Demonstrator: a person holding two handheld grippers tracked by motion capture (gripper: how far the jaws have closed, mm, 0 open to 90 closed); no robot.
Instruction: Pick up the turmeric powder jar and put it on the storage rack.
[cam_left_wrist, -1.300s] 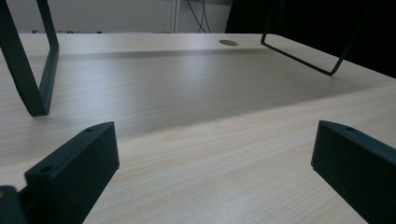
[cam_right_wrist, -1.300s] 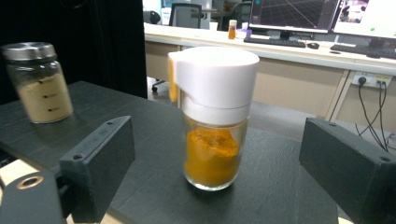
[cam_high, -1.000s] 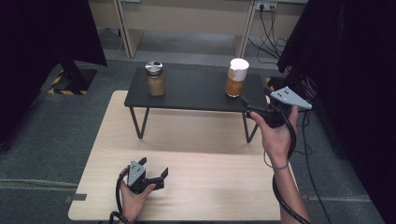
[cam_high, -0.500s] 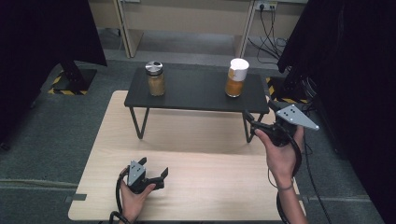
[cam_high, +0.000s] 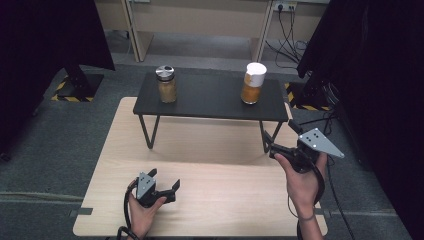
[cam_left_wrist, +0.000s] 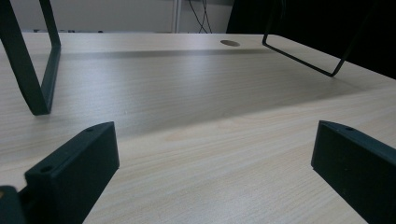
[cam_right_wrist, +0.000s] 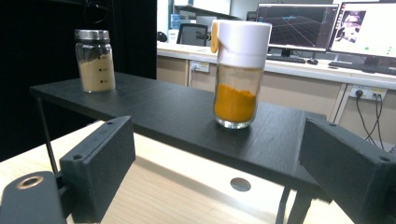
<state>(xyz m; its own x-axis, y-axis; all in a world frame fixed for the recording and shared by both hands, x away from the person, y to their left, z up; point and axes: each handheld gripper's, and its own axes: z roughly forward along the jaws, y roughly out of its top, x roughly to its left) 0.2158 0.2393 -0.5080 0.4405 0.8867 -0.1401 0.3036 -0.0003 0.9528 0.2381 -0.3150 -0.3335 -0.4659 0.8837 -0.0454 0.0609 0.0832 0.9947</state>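
A glass jar of orange powder with a white lid (cam_high: 252, 82) (cam_right_wrist: 240, 74) stands on the right of a low black stand (cam_high: 210, 97) (cam_right_wrist: 177, 116). A silver-lidded jar of tan powder (cam_high: 166, 84) (cam_right_wrist: 95, 60) stands on its left. My right gripper (cam_high: 279, 133) (cam_right_wrist: 219, 168) hovers by the stand's right front corner, open and holding nothing, facing the white-lidded jar from a short distance. My left gripper (cam_high: 165, 179) (cam_left_wrist: 215, 158) rests low over the wooden table (cam_high: 215, 200), open with nothing between its jaws.
The stand's thin black legs (cam_left_wrist: 42, 70) (cam_left_wrist: 317, 56) rise from the table ahead of the left gripper. A round cable hole (cam_left_wrist: 229, 43) (cam_right_wrist: 240, 184) sits in the tabletop under the stand. Dark curtains flank both sides; desks with monitors (cam_right_wrist: 299, 23) stand behind.
My right gripper has drawn back from the white-lidded jar, sinking toward the near right side of the table with its jaws still open. The left gripper has stayed put.
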